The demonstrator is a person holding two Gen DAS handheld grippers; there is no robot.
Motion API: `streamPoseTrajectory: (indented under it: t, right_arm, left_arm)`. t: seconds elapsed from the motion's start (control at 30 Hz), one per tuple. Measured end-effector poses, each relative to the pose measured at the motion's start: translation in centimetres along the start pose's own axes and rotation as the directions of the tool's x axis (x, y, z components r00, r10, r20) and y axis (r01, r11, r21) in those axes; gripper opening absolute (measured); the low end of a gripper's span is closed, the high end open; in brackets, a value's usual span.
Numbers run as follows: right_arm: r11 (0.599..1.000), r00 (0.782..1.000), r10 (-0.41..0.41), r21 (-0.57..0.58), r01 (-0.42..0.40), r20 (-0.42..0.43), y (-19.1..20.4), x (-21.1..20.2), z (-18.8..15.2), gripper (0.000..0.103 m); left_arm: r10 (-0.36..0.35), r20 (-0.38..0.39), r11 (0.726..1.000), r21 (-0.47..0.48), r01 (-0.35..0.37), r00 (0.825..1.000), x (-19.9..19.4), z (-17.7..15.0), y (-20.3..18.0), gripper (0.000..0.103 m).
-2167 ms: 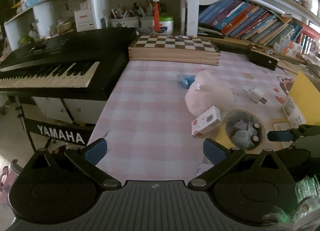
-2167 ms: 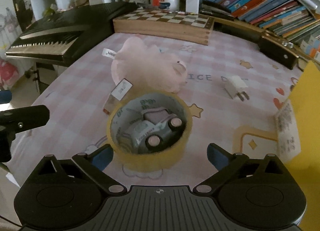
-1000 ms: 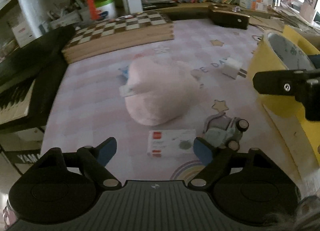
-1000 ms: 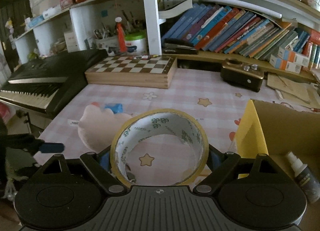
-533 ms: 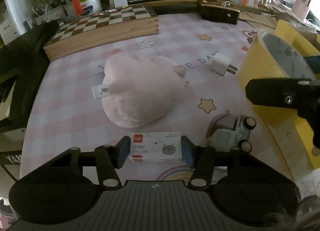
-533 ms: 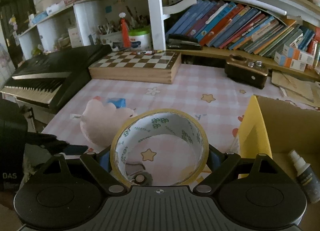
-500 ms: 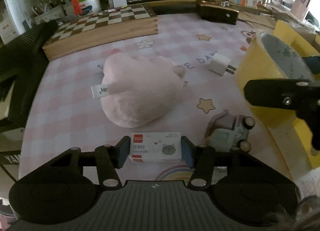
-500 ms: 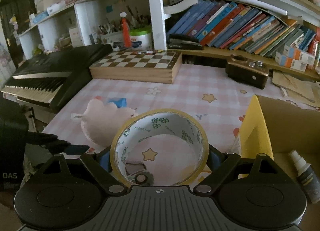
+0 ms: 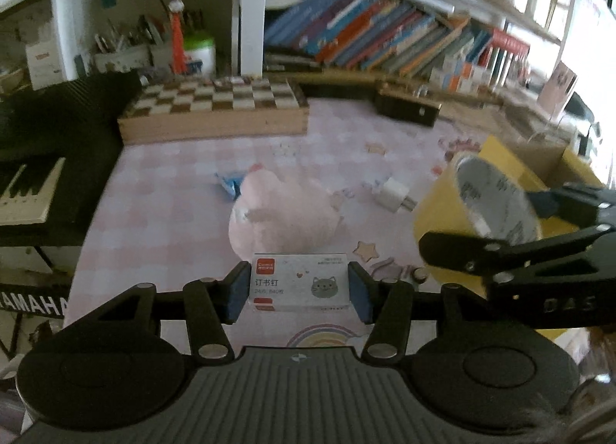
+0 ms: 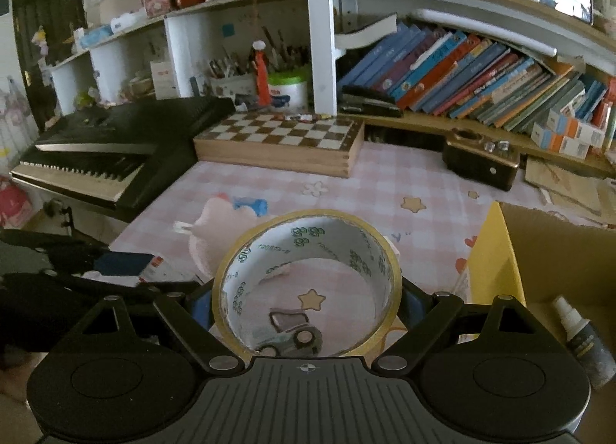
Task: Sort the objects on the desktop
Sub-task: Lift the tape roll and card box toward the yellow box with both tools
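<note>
My left gripper (image 9: 299,288) is shut on a small white staple box (image 9: 299,285) with a red logo and a cat face, held above the pink checked desk (image 9: 161,213). My right gripper (image 10: 306,303) is shut on a yellow tape roll (image 10: 246,274), lifted off the desk; the roll also shows at the right of the left wrist view (image 9: 442,197). A pink plush toy (image 9: 285,217) lies mid-desk, with a white charger plug (image 9: 392,194) to its right. A toy car (image 10: 292,338) shows through the roll.
A yellow cardboard box (image 10: 496,263) stands at the right with a spray bottle (image 10: 581,332) inside. A wooden chessboard (image 9: 211,109), a black keyboard (image 9: 34,159), a dark box (image 10: 481,163) and bookshelves line the back and left. A blue item (image 9: 229,182) lies by the plush.
My left gripper has lifted the staple box off the desk and tilted up toward the shelves. The right gripper still holds the tape roll at about the same height.
</note>
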State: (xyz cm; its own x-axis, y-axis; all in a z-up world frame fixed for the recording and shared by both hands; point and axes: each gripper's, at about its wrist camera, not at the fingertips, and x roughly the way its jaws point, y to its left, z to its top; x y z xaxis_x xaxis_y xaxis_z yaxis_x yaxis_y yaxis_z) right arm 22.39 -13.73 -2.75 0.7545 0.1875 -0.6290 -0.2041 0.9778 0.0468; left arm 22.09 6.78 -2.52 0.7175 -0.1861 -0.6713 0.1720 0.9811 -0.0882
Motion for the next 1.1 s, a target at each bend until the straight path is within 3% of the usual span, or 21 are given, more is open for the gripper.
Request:
streamPoseTrajectory:
  t: [0.37,1.1]
  right_arm:
    - [0.999,0.999,-0.032,0.01,0.032,0.04,1.9,-4.9,-1.5,0.09]
    - [0.992,0.995,-0.102,0.074,0.102,0.008,6.5,-12.8,-8.4,0.09]
  left_arm:
    - [-0.047,0.098,0.999,0.003,0.047,0.994,-6.6,-1.8,0.0,0.051]
    - [-0.129,0.108,0.991,0.042,0.125,0.986,-15.8,-9.7,-0.2,0.051]
